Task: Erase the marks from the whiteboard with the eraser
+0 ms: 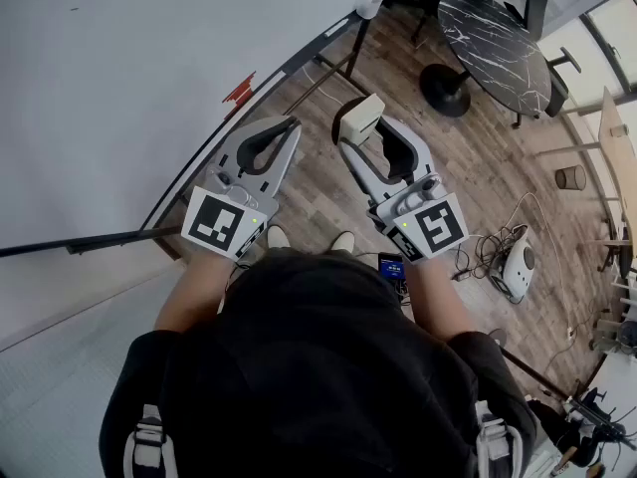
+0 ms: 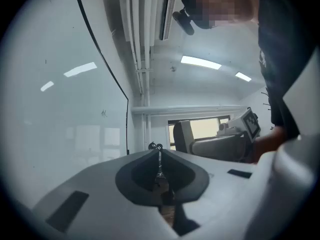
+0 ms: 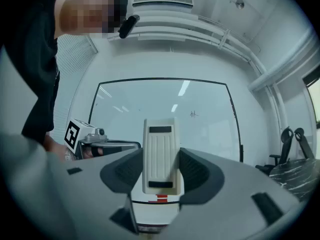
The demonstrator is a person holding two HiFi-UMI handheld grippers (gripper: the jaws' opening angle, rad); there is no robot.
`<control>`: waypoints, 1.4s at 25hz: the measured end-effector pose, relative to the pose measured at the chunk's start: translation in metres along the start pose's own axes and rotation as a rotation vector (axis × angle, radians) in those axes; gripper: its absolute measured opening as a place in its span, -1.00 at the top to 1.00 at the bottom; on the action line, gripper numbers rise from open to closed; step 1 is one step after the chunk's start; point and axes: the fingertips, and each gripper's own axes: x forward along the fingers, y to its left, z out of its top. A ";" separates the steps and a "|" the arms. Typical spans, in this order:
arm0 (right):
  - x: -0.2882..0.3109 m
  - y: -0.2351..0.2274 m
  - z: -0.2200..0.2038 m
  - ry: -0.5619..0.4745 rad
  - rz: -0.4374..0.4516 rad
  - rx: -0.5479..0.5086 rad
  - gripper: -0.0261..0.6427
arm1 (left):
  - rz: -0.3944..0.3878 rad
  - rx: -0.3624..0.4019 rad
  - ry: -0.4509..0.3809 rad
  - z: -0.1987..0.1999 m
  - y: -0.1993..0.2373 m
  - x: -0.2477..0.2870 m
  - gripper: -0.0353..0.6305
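Gripping the cream, ribbed-backed rectangular plastic eraser [image 3: 160, 156] by its 2 long sides, the right gripper [image 3: 160, 170] has its jaws clenched on the lower half of the block. The upper half stands out past the jaw tips. In the head view the same eraser [image 1: 360, 118] sits at the front of the right gripper [image 1: 366, 137], over the wooden floor and apart from the large white wall-mounted whiteboard [image 1: 119, 68], not yet touching it. The eraser looks light and stiff, a hard shell that should not flex under the jaws. Its smooth plastic sides could slip if pressed hard against the board, so the present hold across the narrow width, low on the body, seems sound. The ribbed back faces the right gripper's camera, and the wiping face is hidden, presumably on the far side toward the whiteboard [image 3: 160, 104]. 1 small dark scribble [image 3: 193, 114] shows on the glossy surface right of the eraser's top, well apart from it. It also appears in the left gripper view as a faint mark [image 2: 104, 113] on the whiteboard [image 2: 60, 109]. The left gripper [image 2: 159, 154] holds nothing, its jaws pressed together tip to tip. In the head view the left gripper [image 1: 289, 127] hovers just beside the right one.
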 end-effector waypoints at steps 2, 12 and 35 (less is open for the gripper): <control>0.000 -0.001 -0.002 -0.002 -0.003 0.001 0.26 | 0.001 0.002 0.001 -0.002 0.001 0.000 0.85; 0.001 0.001 -0.002 0.046 0.053 0.030 0.25 | 0.021 0.001 0.012 0.003 0.000 0.001 0.85; -0.065 -0.032 0.012 -0.010 0.186 0.040 0.26 | 0.160 0.032 0.030 0.010 -0.064 0.029 0.85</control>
